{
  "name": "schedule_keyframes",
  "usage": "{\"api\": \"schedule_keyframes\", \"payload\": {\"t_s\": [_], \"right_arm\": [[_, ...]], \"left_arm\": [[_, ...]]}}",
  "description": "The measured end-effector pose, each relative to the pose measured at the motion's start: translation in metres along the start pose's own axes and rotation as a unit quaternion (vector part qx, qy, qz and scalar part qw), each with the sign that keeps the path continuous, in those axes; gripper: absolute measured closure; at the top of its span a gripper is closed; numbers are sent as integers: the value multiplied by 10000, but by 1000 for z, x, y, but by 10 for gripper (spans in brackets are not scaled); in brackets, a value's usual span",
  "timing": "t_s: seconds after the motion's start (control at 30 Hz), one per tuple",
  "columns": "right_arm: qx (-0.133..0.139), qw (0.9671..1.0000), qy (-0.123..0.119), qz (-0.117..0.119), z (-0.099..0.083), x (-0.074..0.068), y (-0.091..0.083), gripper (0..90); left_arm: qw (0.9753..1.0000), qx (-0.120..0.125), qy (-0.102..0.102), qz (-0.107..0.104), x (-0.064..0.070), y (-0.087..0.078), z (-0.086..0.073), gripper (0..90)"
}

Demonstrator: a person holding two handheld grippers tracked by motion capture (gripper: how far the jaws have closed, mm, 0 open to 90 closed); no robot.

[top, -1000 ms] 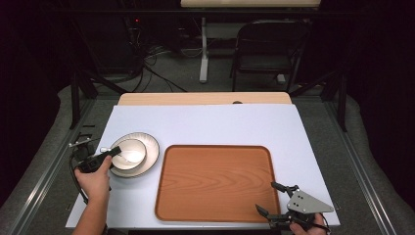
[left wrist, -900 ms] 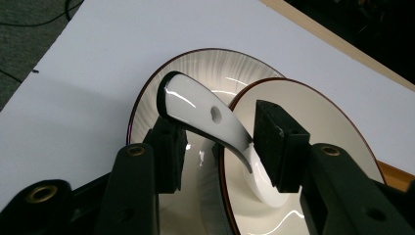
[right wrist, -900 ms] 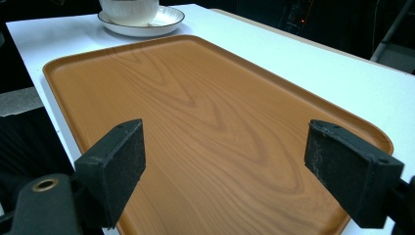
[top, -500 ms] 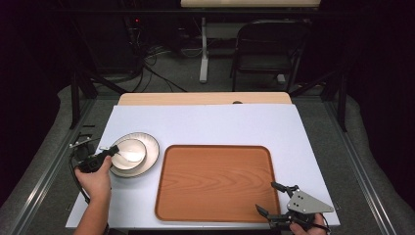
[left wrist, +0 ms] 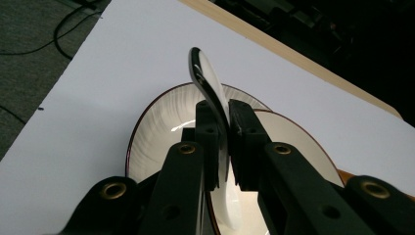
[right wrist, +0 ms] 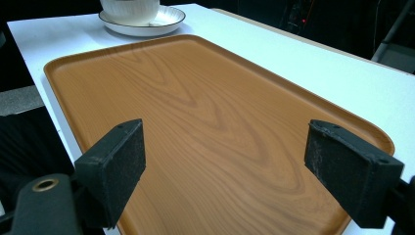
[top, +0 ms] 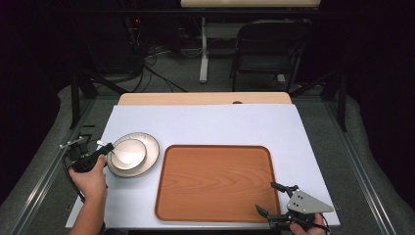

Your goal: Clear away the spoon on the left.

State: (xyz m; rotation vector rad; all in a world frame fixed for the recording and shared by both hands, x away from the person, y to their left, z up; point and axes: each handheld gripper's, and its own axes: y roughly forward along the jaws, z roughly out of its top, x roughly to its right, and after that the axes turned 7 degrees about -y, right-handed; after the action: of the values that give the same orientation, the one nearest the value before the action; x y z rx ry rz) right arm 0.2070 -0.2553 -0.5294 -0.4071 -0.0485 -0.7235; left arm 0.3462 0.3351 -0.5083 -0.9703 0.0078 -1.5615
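The bowl sits inside the plate, and the pair rests near the left edge of the white table, just off the left edge of the wooden tray. The left gripper reaches in from the table's left edge and has its jaws pressed together on the bowl's near rim; in the left gripper view the thin wall of the bowl stands between the two black pads, one pad inside the bowl and one outside, with the plate spread beneath. The rim runs almost straight away from the jaws, so the grip is edge-on, and the tray lies to the right of the bowl, beyond the plate's right edge. Judging from this, the coming move is a lift and a carry rightward onto the tray, and the left hand is the nearer one by far. The right gripper hangs at the tray's near right corner, jaws spread wide and holding nothing; its own view looks along the bare tray toward the bowl at the far end.
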Motion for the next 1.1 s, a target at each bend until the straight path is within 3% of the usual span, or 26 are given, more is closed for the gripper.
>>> {"api": "schedule_keyframes", "payload": {"t_s": [0.37, 0.7, 0.87, 1.0, 1.1], "right_arm": [[-4, 10000, -6, 5, 0, 0, 0, 148], [-5, 10000, -17, 7, 0, 0, 0, 148], [-7, 10000, -13, 10, 0, 0, 0, 148], [-16, 10000, -10, 12, 0, 0, 1, 148], [-20, 10000, -8, 9, 0, 0, 1, 148]], "left_arm": [[10000, 16, 28, -61, 1, -2, 3, 851], [9997, 9, 251, -17, 9, -8, 10, 851], [9982, -30, 603, 55, 18, -14, 13, 851], [9972, -40, 745, 71, 24, -17, 15, 851], [9953, -110, 952, 138, 31, -19, 19, 851]]}}
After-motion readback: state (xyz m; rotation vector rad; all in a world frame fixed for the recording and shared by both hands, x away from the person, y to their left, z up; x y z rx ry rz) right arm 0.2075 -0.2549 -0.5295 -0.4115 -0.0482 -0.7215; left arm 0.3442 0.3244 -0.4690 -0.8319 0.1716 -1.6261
